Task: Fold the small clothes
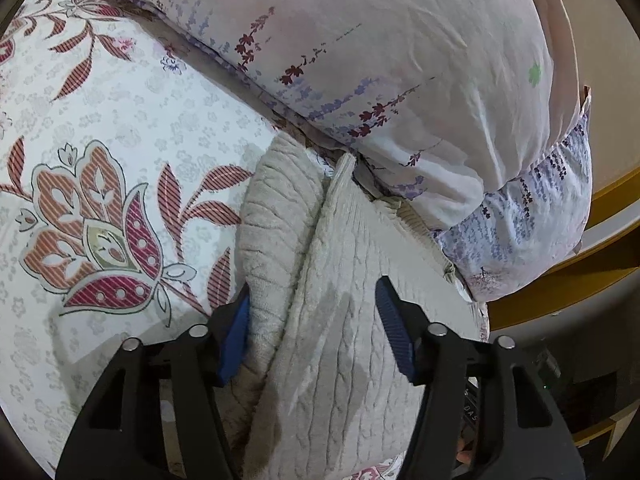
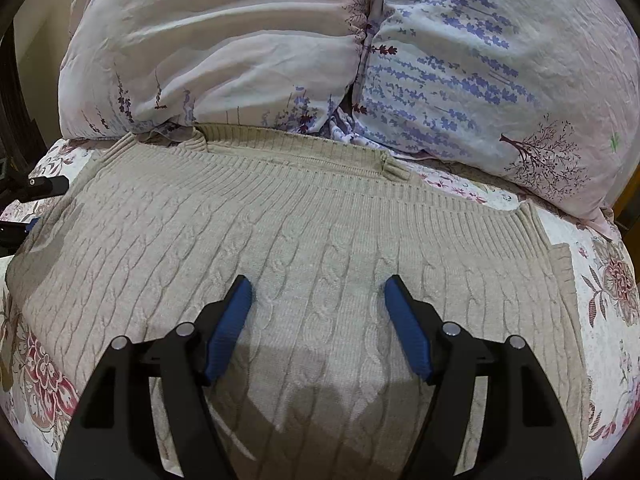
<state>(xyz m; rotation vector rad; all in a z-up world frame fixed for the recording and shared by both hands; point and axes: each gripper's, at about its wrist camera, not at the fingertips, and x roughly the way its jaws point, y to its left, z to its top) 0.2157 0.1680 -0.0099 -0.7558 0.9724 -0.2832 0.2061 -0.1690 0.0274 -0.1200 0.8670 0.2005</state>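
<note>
A beige cable-knit sweater (image 2: 320, 232) lies flat on a floral bedsheet, its ribbed hem toward the pillows. In the left wrist view the sweater (image 1: 340, 300) has a folded sleeve or side layer (image 1: 276, 216) lying over its left edge. My left gripper (image 1: 314, 300) is open, its blue pads straddling the fold of knit fabric without clamping it. My right gripper (image 2: 318, 292) is open and empty, hovering just above the middle of the sweater. The left gripper's black tip shows at the left edge of the right wrist view (image 2: 40, 186).
Two large floral pillows (image 2: 280, 48) sit against the sweater's far edge. The floral bedsheet (image 1: 100, 160) stretches to the left. A wooden bed frame (image 1: 560, 288) and beige wall lie to the right in the left wrist view.
</note>
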